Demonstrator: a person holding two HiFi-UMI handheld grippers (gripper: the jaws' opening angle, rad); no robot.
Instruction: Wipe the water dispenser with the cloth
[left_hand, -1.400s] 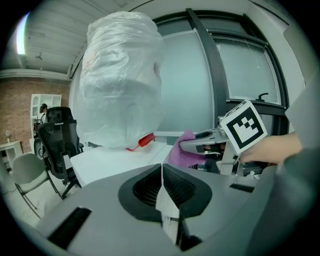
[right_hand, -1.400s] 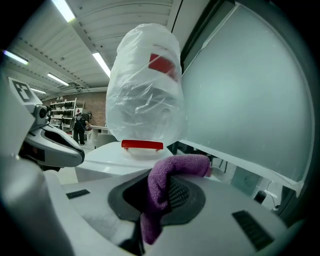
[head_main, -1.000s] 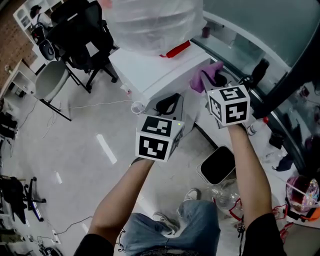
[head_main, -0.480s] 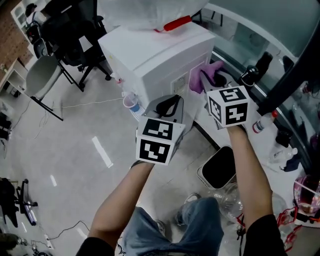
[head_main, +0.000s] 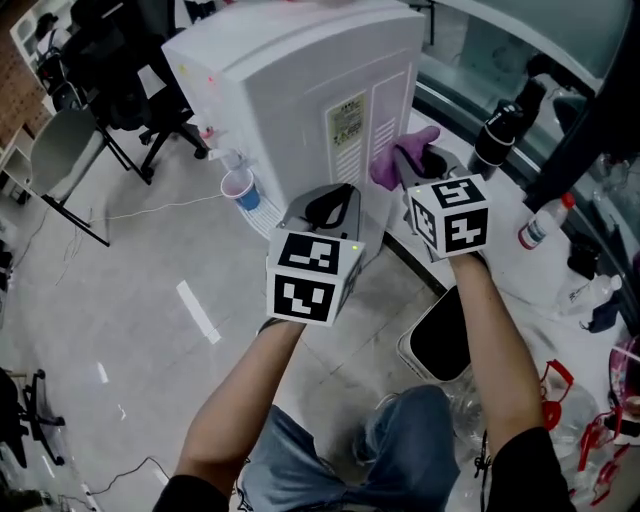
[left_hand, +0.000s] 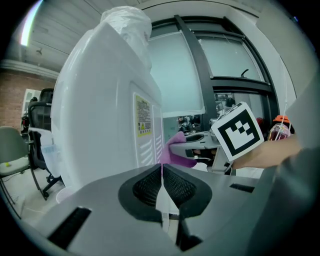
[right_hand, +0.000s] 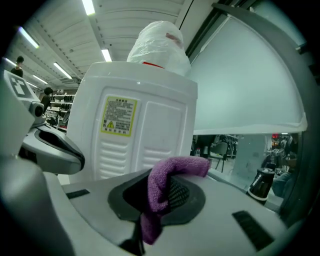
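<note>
Water dispenser (head_main: 300, 90) fills the upper middle of the head view, its labelled panel facing the person, so the right gripper (right_hand: 160, 192), clamped on the purple cloth (right_hand: 170, 175), holds it near that panel for wiping, while the left gripper (left_hand: 162, 175), jaws together and empty, hangs idle at lower left.

Cool, even indoor light fills all three views. Ceiling light strips (right_hand: 106, 54) glow overhead in the right gripper view, and the floor (head_main: 197, 308) shows pale streaks of glare. The white water dispenser (head_main: 290, 90) looks bright, nearly washed out. Both gripper views bend strongly and blacken at the corners.
</note>
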